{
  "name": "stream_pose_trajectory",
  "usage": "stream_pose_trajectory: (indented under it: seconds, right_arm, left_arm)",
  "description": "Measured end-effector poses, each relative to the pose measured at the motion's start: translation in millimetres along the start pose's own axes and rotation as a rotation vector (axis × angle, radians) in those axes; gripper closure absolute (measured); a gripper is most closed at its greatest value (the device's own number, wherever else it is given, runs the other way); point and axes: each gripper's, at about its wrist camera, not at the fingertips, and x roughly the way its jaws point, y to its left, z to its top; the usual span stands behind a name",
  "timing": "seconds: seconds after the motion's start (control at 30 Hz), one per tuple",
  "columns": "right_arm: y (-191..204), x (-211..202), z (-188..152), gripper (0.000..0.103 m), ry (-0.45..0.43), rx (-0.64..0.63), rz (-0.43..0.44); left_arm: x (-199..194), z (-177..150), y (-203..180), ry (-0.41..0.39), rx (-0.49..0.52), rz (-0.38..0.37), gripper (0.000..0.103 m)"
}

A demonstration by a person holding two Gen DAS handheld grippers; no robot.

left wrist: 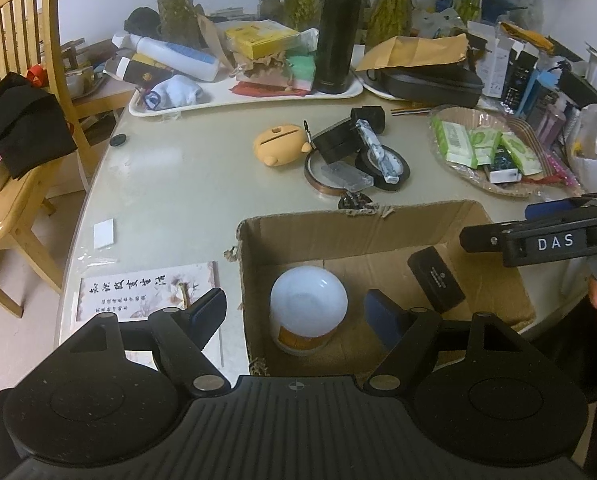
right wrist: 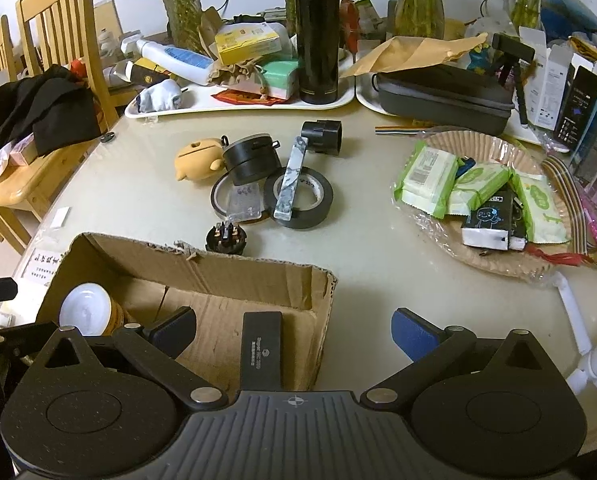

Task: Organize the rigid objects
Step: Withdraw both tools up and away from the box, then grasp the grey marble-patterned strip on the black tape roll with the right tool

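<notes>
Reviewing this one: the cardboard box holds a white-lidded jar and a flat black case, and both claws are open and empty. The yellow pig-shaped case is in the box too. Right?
Not quite. The pig case is outside the box, on the table beyond it, as the right wrist view shows. The rest holds: jar and black case inside, left claw and right claw open and empty.

On the right gripper (left wrist: 538, 240), at the right edge of my left view, I read the white letters "DAS". The card (left wrist: 146, 292) at lower left of that view carries Chinese writing, which I cannot read clearly. The flat black case (right wrist: 261, 350) in the box has small print, too small to read.
</notes>
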Motion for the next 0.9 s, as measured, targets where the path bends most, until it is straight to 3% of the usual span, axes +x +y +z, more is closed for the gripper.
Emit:
stream_pose_trajectory:
  seconds: [0.27, 0.73, 0.9]
  right_arm:
    - [0, 9, 12, 0.0, -0.012, -0.049, -0.022]
    - [-3, 38, 51, 0.001, -0.054, -0.054, 0.029]
    - [-4, 54, 64, 0.015, -0.051, -0.057, 0.053]
  left_arm:
    - [3, 8, -1, -0.002, 0.006, 0.002, 0.027]
    - [9, 19, 0, -0.008, 0.001, -0.023, 0.027]
    - [13, 22, 1, -0.005, 0.006, -0.029, 0.027]
